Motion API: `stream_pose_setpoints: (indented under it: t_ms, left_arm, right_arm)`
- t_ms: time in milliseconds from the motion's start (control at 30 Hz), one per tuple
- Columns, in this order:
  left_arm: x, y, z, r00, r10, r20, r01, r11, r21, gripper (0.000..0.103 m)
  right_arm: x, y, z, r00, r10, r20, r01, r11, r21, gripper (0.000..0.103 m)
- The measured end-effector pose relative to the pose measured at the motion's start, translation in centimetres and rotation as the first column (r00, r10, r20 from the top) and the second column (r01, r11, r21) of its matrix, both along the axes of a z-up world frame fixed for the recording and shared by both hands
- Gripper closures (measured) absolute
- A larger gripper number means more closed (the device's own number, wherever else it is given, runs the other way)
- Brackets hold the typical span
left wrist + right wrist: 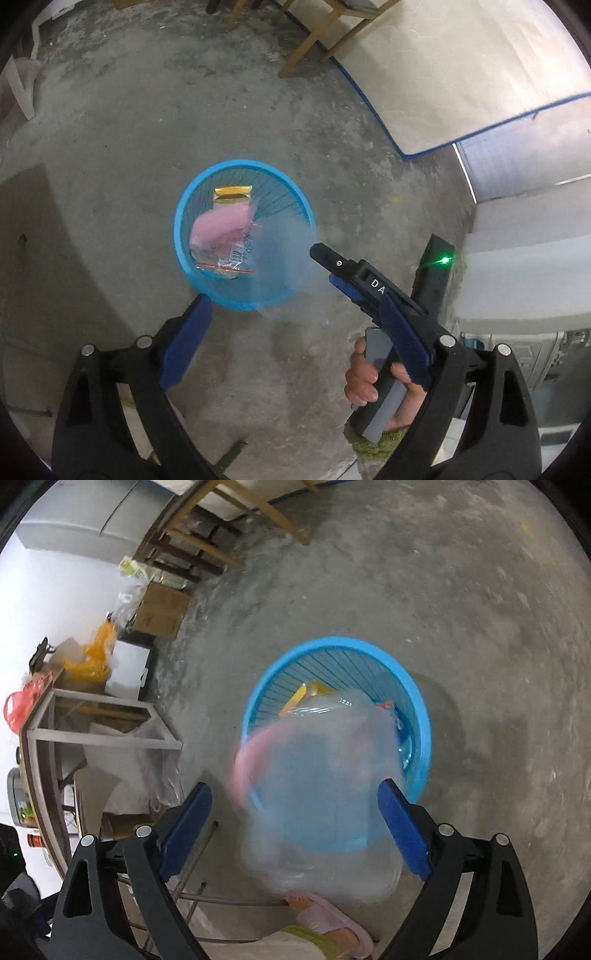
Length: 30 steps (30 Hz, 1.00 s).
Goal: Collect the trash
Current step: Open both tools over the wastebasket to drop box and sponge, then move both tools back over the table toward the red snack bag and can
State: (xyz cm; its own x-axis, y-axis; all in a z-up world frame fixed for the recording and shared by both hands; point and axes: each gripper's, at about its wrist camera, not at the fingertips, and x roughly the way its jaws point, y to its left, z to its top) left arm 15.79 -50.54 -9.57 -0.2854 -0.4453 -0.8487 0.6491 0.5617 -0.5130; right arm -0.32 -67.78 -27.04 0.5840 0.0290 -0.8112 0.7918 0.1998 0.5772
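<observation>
The clear plastic bag (317, 794) blurs just above my blue basket (421, 716), loose between my right gripper (295, 819)'s spread fingers, let go to drop onto the wrappers inside, while my left gripper (314, 325) hangs wide, empty.

A round blue slatted basket (242, 295) stands upright on the concrete floor. Inside it lie a pink piece (221, 225), a gold-topped packet (232, 194) and a clear zip bag (225, 264). A blurred transparent plastic bag (317, 775) is over the basket's near rim.
</observation>
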Motion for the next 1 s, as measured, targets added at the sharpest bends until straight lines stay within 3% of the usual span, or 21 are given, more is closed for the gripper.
stream_pose_setpoints:
  t_ms: [167, 533, 733, 1000]
  left_arm:
    - [0.3, 1.0, 0.3, 1.000, 0.012, 0.018, -0.012, 1.000, -0.028, 0.015]
    - [0.2, 7.0, 5.3, 0.995, 0.056, 0.087, -0.045, 0.991, -0.123, 0.015]
    - [-1.5, 11.9, 8.4, 0.984, 0.074, 0.163, -0.043, 0.982, -0.186, 0.015]
    - [-3.1, 19.8, 11.7, 0.956, 0.147, 0.255, -0.082, 0.965, -0.249, 0.015]
  right_arm:
    - [-1.4, 0.6, 0.1, 0.999, -0.019, 0.028, 0.019, 1.000, -0.023, 0.014]
    - [-3.7, 2.9, 3.8, 0.996, 0.000, 0.084, 0.006, 0.998, -0.070, 0.014]
    - [-5.5, 5.4, 7.2, 0.989, 0.026, 0.143, -0.014, 0.996, -0.086, 0.014]
    - [-3.5, 10.3, 15.2, 0.960, 0.215, 0.177, -0.176, 0.961, -0.214, 0.014]
